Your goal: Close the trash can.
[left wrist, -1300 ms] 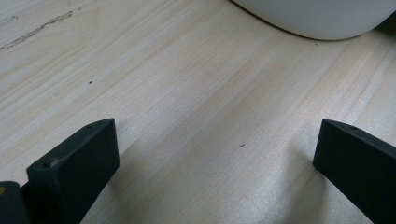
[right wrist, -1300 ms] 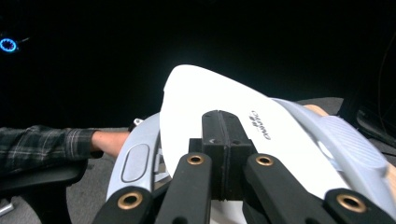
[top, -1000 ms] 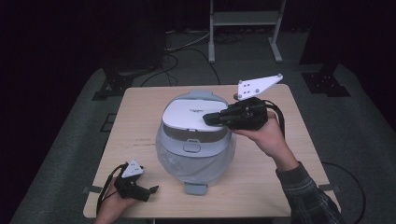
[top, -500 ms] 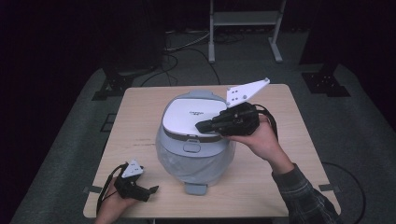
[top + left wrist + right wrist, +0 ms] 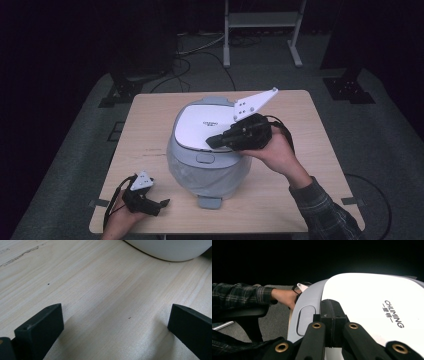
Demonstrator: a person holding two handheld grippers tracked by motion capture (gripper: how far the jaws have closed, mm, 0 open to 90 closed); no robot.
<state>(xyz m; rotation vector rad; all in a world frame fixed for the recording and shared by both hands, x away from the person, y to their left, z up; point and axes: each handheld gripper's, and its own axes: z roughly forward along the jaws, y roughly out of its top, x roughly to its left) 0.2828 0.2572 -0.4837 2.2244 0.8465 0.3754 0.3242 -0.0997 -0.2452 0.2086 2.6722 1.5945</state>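
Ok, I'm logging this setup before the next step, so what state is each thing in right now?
Grey-and-white rounded rice cooker: upright on the table.
White flat cooker lid: down, closed.
Grey oval latch button: not touched.
Right tool: jaws shut, tips on the lid near its front edge.
Left tool: jaws open, nothing between them, low over the light wooden table.

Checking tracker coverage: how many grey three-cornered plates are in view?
2. One on the right gripper, raised over the rice cooker lid; plate. One on the left gripper at the table's near-left corner; plate.
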